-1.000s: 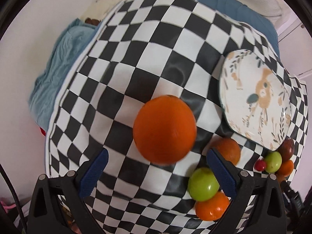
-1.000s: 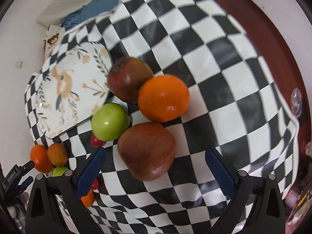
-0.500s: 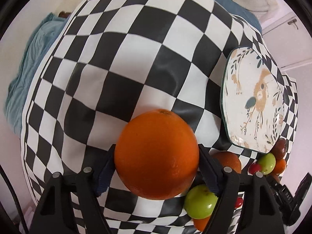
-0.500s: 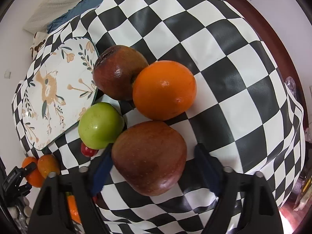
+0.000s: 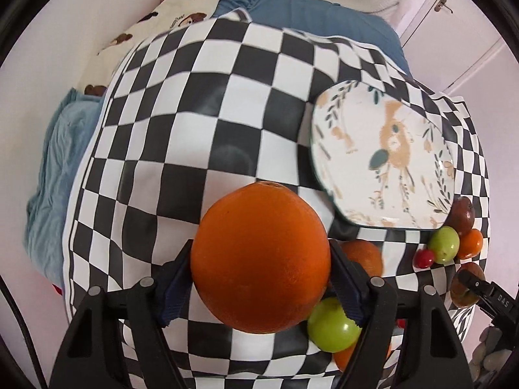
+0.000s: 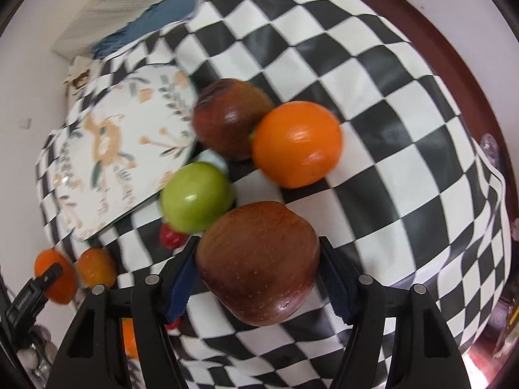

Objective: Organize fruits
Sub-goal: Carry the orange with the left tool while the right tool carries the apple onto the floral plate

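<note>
While both of my grippers point steeply down at the table [image 5: 201,103] under its black-and-white checked cloth, each has a fruit between its blue pads. My left gripper [image 5: 259,278] grasps a large orange [image 5: 259,256], the pads pressed on its two sides. My right gripper [image 6: 258,275] has its jaws closing on a dark red apple [image 6: 258,261], with both pads already touching the apple's flanks.

Seen from the left wrist, a floral plate [image 5: 386,155] lies on the cloth up and to the right of the large orange, bare of fruit. Just beside the left gripper's right-hand finger sit a green apple [image 5: 332,327] and a smaller orange fruit [image 5: 365,256], with another orange one partly hidden below them. Farther right, by the plate's lower edge, a small cluster gathers: a dark plum-coloured fruit [image 5: 462,209], a second green fruit [image 5: 443,244], an orange one [image 5: 473,243] and a small red fruit [image 5: 424,257].

From the right wrist the same cluster shows closer, though blurred: a second dark red apple [image 6: 227,118] touches an orange [image 6: 296,144], a green apple [image 6: 196,196] lies beside the plate's [image 6: 120,155] edge, and a small red fruit [image 6: 171,237] peeks out beneath it. At far left the other gripper's black tip [image 6: 35,288] covers part of two orange fruits [image 6: 95,267]. Blue bedding [image 5: 52,162] and a bear-print pillow [image 5: 168,9] lie beyond the table.
</note>
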`<act>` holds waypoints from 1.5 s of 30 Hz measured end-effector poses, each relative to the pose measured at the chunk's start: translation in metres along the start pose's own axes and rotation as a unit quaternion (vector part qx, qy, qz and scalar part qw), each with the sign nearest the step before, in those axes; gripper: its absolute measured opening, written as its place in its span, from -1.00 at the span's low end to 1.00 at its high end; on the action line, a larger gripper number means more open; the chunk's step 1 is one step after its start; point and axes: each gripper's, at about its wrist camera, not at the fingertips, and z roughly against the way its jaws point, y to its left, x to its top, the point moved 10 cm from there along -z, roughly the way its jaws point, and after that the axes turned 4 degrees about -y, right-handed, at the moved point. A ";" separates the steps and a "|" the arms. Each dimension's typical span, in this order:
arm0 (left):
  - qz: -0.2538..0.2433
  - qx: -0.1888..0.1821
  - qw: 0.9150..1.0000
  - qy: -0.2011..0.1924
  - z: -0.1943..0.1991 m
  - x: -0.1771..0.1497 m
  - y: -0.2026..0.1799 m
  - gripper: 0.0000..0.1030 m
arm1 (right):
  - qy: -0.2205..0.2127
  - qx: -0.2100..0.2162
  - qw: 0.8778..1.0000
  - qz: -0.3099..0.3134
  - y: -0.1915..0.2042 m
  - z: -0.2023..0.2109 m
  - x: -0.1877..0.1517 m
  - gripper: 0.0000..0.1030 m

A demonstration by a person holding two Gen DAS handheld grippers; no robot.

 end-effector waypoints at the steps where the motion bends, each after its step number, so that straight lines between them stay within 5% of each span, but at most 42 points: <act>1: -0.002 -0.001 1.000 -0.003 0.006 0.000 -0.009 0.46 | 0.002 0.012 1.000 0.004 0.006 0.003 -0.001 0.39; 5: -0.002 -0.017 1.000 -0.019 0.029 0.009 -0.031 0.46 | 0.000 0.052 0.998 0.023 0.034 0.013 0.001 0.39; 12: -0.012 -0.055 0.998 -0.038 0.039 0.068 -0.084 0.46 | -0.008 0.110 0.993 0.053 0.088 0.027 0.039 0.39; 20: -0.048 -0.031 0.998 0.018 -0.035 0.110 -0.109 0.46 | 0.017 0.074 0.992 0.100 0.139 -0.027 0.108 0.39; 27: -0.058 -0.010 0.998 0.015 -0.073 0.109 -0.098 0.48 | 0.047 0.032 0.992 0.115 0.144 -0.071 0.132 0.39; 35: -0.048 0.000 0.998 0.029 -0.074 0.112 -0.108 0.48 | 0.062 0.016 0.988 0.140 0.143 -0.088 0.145 0.46; 37: -0.041 0.001 0.999 0.035 -0.074 0.114 -0.108 0.48 | 0.068 0.029 0.987 0.140 0.148 -0.086 0.142 0.75; 39: -0.039 0.003 0.998 0.040 -0.075 0.116 -0.106 0.49 | 0.068 0.033 0.987 0.142 0.146 -0.082 0.144 0.81; 41: -0.036 0.006 0.999 0.024 -0.068 0.120 -0.106 0.75 | 0.063 0.031 0.987 0.146 0.143 -0.077 0.143 0.81; 45: -0.040 0.006 0.999 -0.006 -0.045 0.128 -0.109 0.79 | 0.053 0.034 0.987 0.147 0.142 -0.062 0.138 0.82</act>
